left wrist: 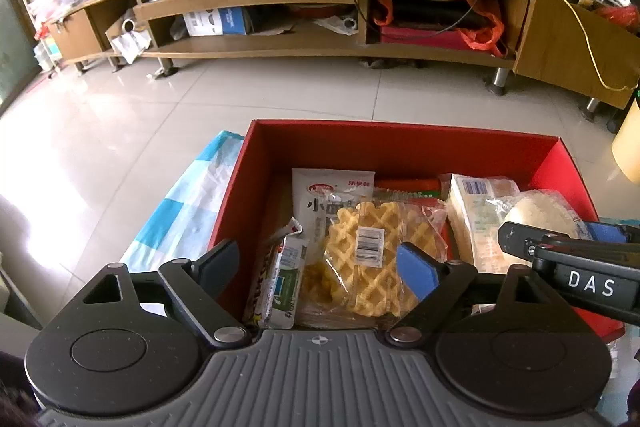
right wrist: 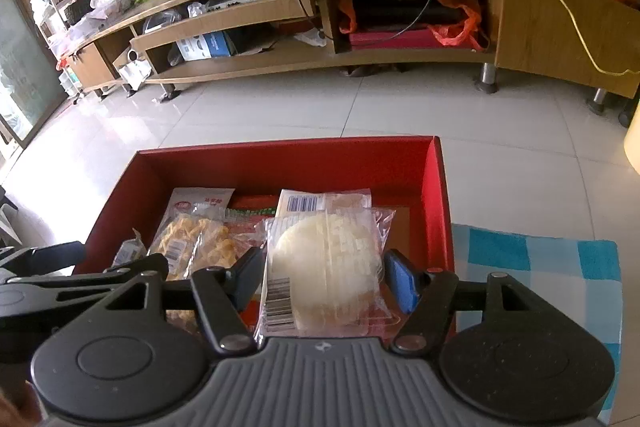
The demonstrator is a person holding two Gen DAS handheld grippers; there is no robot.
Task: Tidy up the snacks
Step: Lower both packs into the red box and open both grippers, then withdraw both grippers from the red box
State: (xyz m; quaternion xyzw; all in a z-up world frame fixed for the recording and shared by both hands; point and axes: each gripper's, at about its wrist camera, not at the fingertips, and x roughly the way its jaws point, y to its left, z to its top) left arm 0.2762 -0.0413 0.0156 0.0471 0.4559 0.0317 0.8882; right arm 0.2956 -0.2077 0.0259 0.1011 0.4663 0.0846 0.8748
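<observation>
Snacks lay in one red cardboard box [left wrist: 400, 147]: clear-wrapped yellow waffle pack [left wrist: 364, 251], round white cake in clear wrapper [right wrist: 326, 267], others beneath. Left gripper [left wrist: 320, 267] jaws stood apart over waffle; right gripper [right wrist: 324, 279] jaws apart, flanking cake. Only left view showed narrow green-white bar packet [left wrist: 286, 283].

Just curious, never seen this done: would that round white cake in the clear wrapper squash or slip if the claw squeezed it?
The round white cake looks soft and flaky, so it would probably crush under a firm squeeze. Its clear wrapper is glossy and loose at the edges, likely slippery. It seems light for its size.
</observation>
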